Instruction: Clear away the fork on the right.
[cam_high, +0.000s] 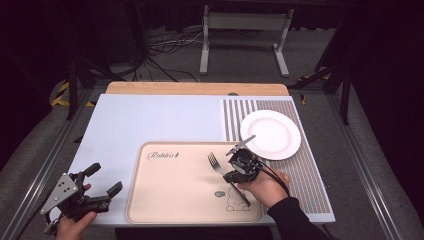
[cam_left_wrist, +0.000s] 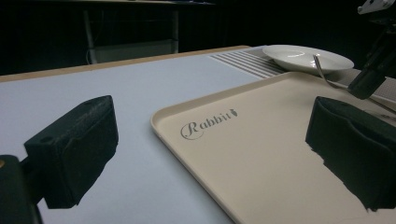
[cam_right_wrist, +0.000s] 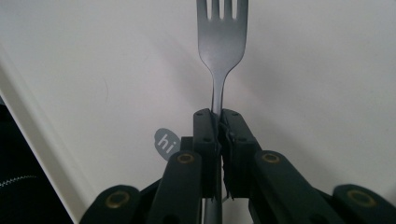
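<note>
The main risk was the fork (cam_right_wrist: 221, 51) twisting or sliding out of the right gripper (cam_right_wrist: 217, 122). Its jaws were clamped edge-on against the thin, smooth handle, so a quick tilt or a knock against the tray (cam_high: 165, 200) could have turned the tines or dropped the fork. Carried toward the plate (cam_high: 270, 134) at the upper right of the high view, the long tines might also have struck the plate's rim.

In the right gripper view the fork ran straight up the middle of the frame, its handle pinched between the two jaws at lower centre and its tines at the top edge, over the tray's pale surface. In the high view the fork (cam_high: 216, 163) lay centre-right, tines pointing up-left, with the right gripper (cam_high: 235, 172) just right of its neck; whether it touched the tray I could not tell.

The left gripper (cam_high: 102, 184) sat at the lower left, jaws wide apart and holding nothing, well apart from the fork.
</note>
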